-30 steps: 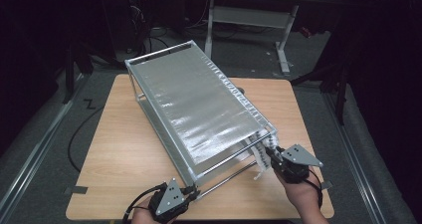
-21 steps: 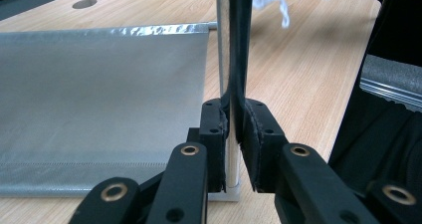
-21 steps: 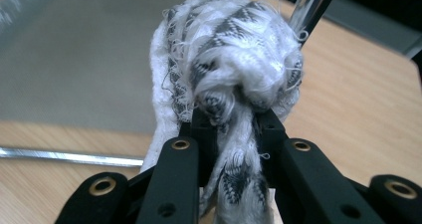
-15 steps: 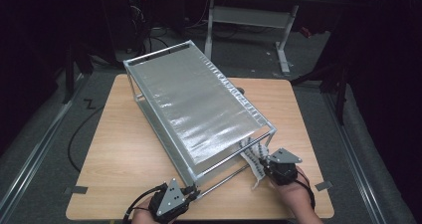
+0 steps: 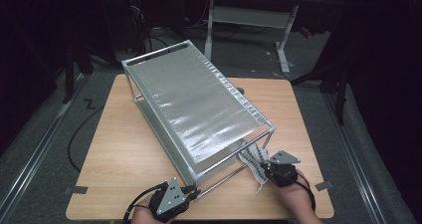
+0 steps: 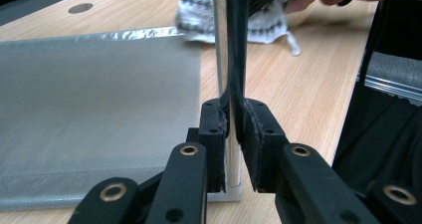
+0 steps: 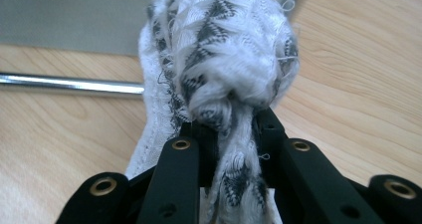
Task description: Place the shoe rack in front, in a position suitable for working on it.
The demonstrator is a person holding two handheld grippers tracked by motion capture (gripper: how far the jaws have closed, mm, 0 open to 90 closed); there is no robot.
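A metal rack [image 5: 199, 104] with a grey mesh top stands slantwise on the wooden table [image 5: 114, 149]. My left gripper [image 5: 190, 190] is at the rack's near corner, shut on its upright post [image 6: 225, 59]; the jaws clamp the post low down [image 6: 231, 129]. My right gripper [image 5: 267, 165] is by the rack's near right corner, shut on a white cloth with black zigzag stripes [image 5: 253, 160]. The cloth [image 7: 224, 55] bunches up above the jaws of my right gripper [image 7: 231, 127] and hangs down between them. In the left gripper view the cloth [image 6: 234, 15] lies beyond the post.
The rack's lower mesh shelf [image 6: 94, 109] lies close to the tabletop, with a round rail [image 7: 69, 84] along its near side. A round hole [image 6: 81, 8] is set in the table. A second desk [image 5: 249, 15] stands behind, and cables [image 5: 79, 134] run on the floor at left.
My right gripper has moved left with the cloth, closer to the rack's near right corner. My left gripper has stayed clamped on the post.
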